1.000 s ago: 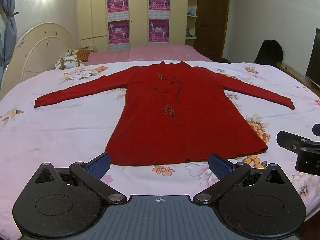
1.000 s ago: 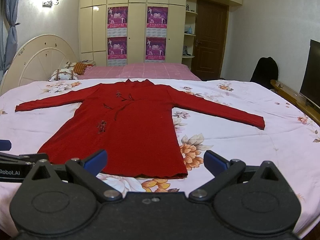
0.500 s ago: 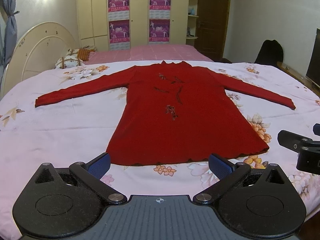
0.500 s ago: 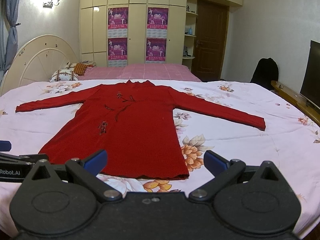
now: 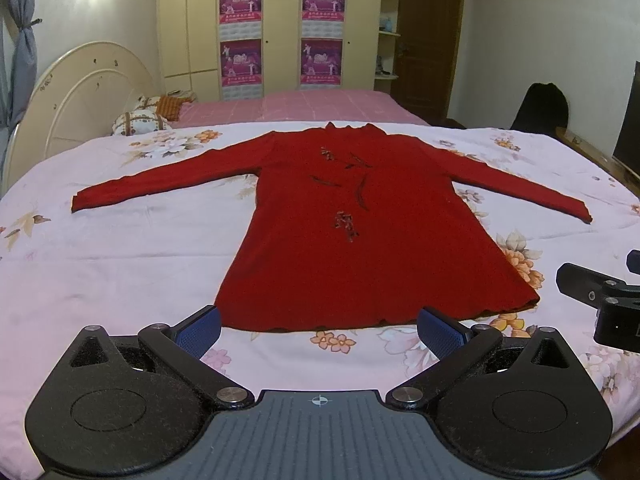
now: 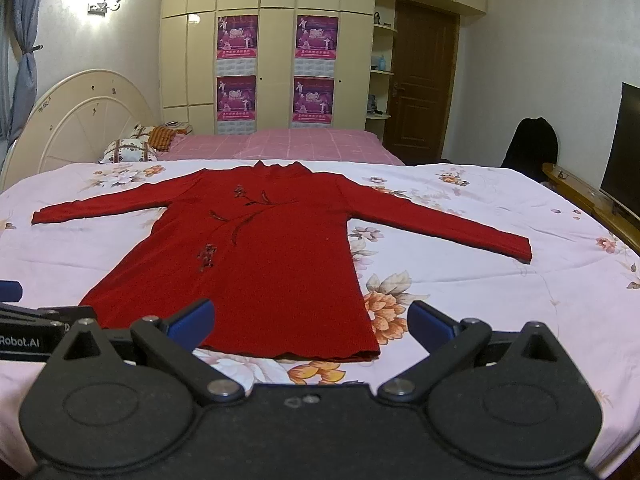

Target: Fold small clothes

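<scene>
From the left wrist view, the red dress (image 5: pixel 360 232) lies flat on the bed (image 5: pixel 120 248), unfolded; left tongs (image 5: pixel 319 326) gape empty at its hem. Right wrist view: right tongs (image 6: pixel 311 322) likewise open, next likely grasping the hem

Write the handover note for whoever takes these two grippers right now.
Left gripper: open, empty, hovering short of the hem.
Right gripper: open, empty, also near the hem.
Red long-sleeved dress: lying flat, front up on the floral bedspread, both sleeves spread out, collar at the far end.
Done: the dress is laid out; no fold made.
Left: all the folding, sleeves and body.
</scene>
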Demonstrator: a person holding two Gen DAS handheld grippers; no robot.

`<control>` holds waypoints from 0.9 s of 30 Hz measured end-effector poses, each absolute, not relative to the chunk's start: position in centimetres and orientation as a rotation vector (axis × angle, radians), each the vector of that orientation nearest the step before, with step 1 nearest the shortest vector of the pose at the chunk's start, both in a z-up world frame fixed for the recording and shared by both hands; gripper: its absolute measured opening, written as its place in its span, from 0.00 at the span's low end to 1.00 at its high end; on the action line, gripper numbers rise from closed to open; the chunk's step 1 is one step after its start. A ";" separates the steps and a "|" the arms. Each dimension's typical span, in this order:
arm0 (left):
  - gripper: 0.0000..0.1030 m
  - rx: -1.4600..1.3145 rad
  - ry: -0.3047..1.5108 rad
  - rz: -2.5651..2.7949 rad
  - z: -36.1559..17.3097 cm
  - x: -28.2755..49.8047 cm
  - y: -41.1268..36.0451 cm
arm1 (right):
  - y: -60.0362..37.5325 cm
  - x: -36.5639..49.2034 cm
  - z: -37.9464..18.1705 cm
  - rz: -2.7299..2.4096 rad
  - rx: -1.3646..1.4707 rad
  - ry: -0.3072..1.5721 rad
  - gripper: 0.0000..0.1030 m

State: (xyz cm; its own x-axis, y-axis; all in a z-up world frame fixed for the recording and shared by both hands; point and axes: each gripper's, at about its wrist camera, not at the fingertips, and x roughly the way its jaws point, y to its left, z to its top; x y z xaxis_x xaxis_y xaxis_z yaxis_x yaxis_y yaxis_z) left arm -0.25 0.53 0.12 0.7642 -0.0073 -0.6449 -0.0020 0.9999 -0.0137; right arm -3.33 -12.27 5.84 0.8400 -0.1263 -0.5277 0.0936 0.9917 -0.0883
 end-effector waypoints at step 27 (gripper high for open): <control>1.00 -0.008 0.701 0.005 0.4 -0.2 0.8 | -12.1 -3.0 5.8 -0.099 -0.070 0.558 0.99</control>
State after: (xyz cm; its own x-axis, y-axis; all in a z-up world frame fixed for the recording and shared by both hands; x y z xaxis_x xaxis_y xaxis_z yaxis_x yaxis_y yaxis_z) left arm -0.19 0.82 0.36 0.7644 0.0014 -0.6448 -0.0071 1.0000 -0.0062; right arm -3.00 -12.11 5.80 0.8438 -0.1124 -0.5247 0.0741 0.9929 -0.0933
